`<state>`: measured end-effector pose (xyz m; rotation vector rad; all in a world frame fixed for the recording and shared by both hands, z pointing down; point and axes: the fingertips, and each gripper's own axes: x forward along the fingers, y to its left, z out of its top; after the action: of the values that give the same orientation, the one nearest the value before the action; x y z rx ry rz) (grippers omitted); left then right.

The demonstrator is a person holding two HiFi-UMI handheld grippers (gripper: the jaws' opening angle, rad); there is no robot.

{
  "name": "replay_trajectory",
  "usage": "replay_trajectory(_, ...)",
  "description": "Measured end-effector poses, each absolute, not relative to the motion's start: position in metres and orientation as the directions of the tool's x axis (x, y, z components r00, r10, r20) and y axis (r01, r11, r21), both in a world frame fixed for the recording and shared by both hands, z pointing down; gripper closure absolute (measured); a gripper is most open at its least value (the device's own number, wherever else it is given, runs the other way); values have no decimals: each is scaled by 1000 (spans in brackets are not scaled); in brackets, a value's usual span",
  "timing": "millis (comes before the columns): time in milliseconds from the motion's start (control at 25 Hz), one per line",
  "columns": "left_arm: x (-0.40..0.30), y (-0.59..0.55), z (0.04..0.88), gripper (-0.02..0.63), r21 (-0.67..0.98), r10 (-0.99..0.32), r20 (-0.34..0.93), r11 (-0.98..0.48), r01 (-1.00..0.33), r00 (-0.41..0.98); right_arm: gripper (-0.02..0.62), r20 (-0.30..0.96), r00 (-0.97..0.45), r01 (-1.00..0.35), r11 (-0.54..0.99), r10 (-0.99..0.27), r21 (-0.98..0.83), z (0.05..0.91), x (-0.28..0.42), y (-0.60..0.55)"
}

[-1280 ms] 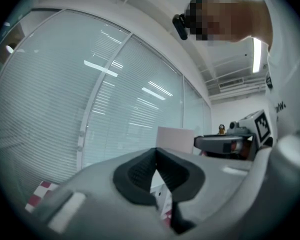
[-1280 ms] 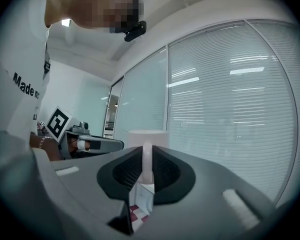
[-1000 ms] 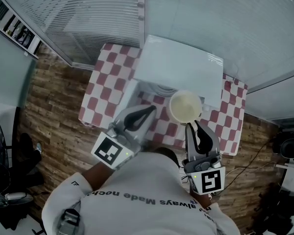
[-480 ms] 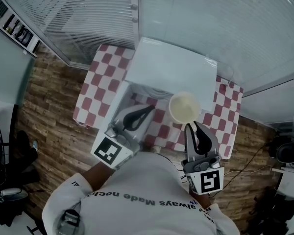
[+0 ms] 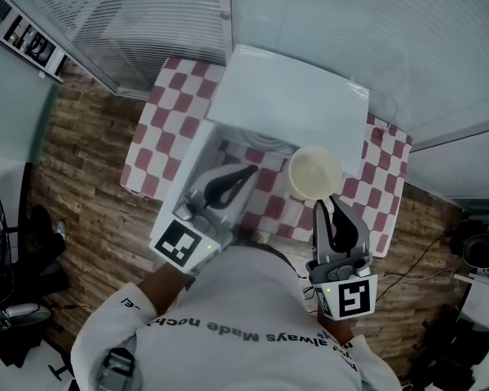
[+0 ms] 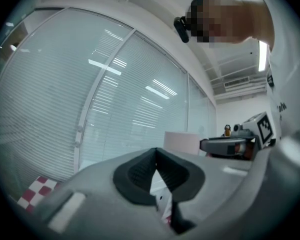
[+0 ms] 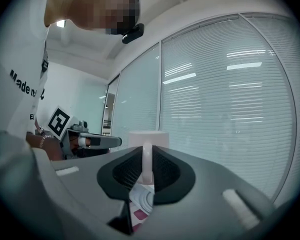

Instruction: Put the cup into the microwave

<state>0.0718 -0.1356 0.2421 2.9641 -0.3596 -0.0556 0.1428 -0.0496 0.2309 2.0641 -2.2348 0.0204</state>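
hardly anything has been shifted: the cup (image 5: 314,172) is still clamped by its handle in the right gripper (image 5: 332,204), just before the open microwave (image 5: 289,104); the left gripper (image 5: 246,173) is closed, empty; insertion remains undone.

Microwave (image 5: 293,104) door (image 5: 194,163) stands swung out left, left gripper (image 5: 248,171) just beside it. Cup (image 5: 314,172) hangs before the open front. Table (image 5: 383,177) free at right. Glass wall (image 5: 375,39) close behind.
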Motion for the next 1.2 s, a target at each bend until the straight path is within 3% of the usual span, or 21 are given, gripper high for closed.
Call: replay_trajectory(1200,85,-144,348,601,198,-191,66,-959,-200,979,554,179,-72,-997,71,-981,-16,348,138,-63)
